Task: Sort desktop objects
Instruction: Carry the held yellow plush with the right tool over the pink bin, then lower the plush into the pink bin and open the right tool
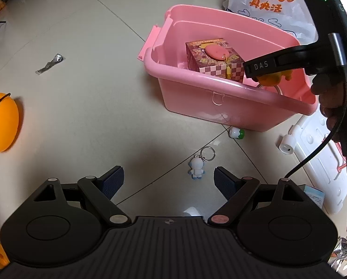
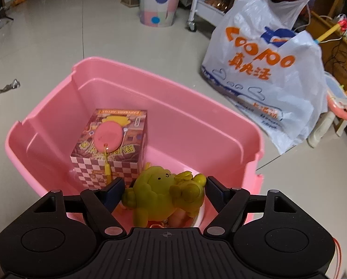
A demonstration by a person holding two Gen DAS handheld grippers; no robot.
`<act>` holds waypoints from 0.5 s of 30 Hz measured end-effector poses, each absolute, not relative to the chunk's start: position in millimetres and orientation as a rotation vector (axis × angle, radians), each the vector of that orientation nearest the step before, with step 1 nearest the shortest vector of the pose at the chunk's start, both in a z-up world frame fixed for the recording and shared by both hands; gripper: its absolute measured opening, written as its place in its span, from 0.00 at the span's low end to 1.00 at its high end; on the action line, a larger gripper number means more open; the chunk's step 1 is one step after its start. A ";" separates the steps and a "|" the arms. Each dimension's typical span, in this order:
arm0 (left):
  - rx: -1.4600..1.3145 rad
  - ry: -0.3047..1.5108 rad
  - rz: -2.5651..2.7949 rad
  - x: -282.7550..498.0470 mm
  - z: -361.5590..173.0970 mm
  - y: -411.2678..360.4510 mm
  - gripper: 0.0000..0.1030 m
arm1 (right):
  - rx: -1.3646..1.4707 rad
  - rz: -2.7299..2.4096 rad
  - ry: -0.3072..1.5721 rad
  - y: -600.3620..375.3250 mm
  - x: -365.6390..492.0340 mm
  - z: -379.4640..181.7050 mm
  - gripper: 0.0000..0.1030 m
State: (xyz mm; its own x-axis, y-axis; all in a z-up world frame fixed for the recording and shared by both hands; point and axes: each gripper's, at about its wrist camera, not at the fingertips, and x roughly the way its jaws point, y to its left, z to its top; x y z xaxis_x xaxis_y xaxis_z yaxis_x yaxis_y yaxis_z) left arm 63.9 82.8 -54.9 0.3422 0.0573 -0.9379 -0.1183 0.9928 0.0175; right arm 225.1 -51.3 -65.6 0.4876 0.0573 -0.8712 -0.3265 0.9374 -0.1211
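Black jaws, blue ribbed pads (image 1: 112,181)

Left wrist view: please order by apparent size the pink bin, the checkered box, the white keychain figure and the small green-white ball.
1. Pink bin
2. Checkered box
3. Keychain figure
4. Green-white ball
The last two look close in size; the figure also lies nearer the camera.

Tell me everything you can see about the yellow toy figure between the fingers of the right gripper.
The yellow toy figure is a glossy, rubbery-looking cartoon dog with a small dotted face, rounded limbs and a little frilly piece beside its head. It lies tilted between the fingers of the right gripper, which close on its sides. It hangs above the near end of the pink bin, beside the checkered box. Something pale and round sits under it, but it is unclear.
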 end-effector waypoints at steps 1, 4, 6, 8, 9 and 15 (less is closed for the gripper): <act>-0.060 1.220 0.114 64.2 -55.7 82.9 0.84 | -0.290 0.239 1.045 -50.2 226.1 -67.9 0.70; -0.065 1.226 0.113 64.8 -57.5 82.6 0.84 | -0.297 0.246 1.064 -46.8 229.2 -74.7 0.70; -0.063 1.227 0.112 65.4 -58.4 82.3 0.84 | -0.299 0.248 1.076 -45.2 231.8 -78.5 0.70; -0.063 1.228 0.111 65.7 -59.2 81.9 0.84 | -0.286 0.246 1.090 -45.1 234.9 -81.4 0.70; -0.063 1.231 0.111 65.8 -59.8 81.9 0.84 | -0.276 0.245 1.098 -45.4 236.5 -82.5 0.70; -0.070 1.243 0.116 66.9 -64.0 83.7 0.84 | -0.258 0.243 1.151 -45.7 246.2 -91.5 0.70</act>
